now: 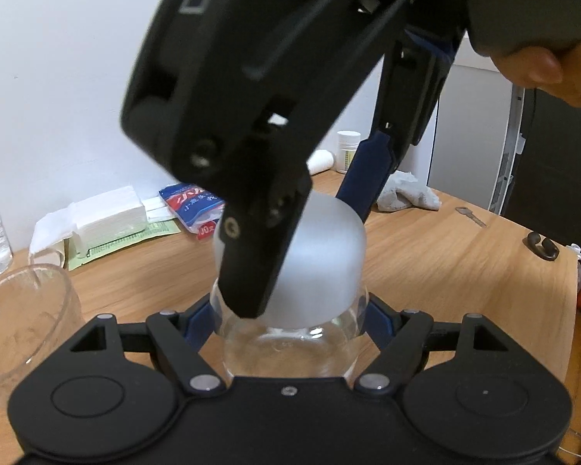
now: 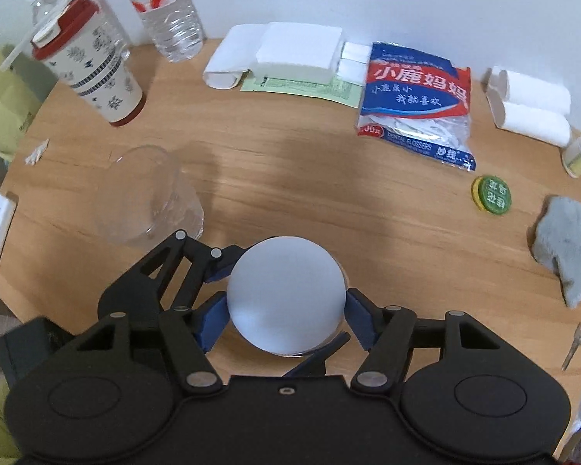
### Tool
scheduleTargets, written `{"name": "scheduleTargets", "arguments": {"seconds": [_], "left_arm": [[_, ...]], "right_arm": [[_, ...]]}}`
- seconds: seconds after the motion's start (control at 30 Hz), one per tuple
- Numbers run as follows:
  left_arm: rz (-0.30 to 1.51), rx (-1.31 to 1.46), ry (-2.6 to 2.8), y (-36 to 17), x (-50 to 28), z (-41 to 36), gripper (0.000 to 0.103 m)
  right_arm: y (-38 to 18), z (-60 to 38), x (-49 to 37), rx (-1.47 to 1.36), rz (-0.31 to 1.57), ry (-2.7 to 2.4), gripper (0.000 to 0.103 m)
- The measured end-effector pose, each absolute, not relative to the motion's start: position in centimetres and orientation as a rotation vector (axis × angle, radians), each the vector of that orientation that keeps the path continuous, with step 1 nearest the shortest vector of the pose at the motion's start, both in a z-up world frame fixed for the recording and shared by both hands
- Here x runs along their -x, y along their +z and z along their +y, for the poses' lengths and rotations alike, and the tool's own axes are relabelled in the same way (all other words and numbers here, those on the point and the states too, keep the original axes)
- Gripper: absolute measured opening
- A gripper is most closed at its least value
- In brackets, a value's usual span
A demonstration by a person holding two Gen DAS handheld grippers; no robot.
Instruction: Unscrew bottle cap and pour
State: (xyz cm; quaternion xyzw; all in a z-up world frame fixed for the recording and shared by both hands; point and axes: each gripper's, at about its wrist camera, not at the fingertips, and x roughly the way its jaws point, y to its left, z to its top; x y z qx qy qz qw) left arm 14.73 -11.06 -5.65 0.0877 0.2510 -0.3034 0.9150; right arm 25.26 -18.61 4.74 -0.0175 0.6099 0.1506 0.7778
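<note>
On the wooden table (image 2: 290,178), the left gripper (image 1: 290,310) clamps the bottle (image 1: 286,352) steady while the right gripper (image 2: 286,302) closes on its frosted cap (image 2: 286,294) at lower centre, likely for unscrewing.

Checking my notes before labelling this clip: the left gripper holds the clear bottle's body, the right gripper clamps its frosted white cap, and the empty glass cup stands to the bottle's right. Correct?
Not quite: the glass cup stands to the left of the bottle, as the right wrist view shows. The rest holds: left gripper on the body, right gripper on the frosted cap.
</note>
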Motion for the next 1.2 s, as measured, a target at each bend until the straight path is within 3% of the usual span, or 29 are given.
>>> {"name": "scheduleTargets", "arguments": {"seconds": [1.2], "left_arm": [[0.542,-0.187,-0.761,-5.6,-16.8,-9.5,0.078]], "right_arm": [[4.7,-17.0,-24.7,0.459,1.206,0.608,0.068]]}}
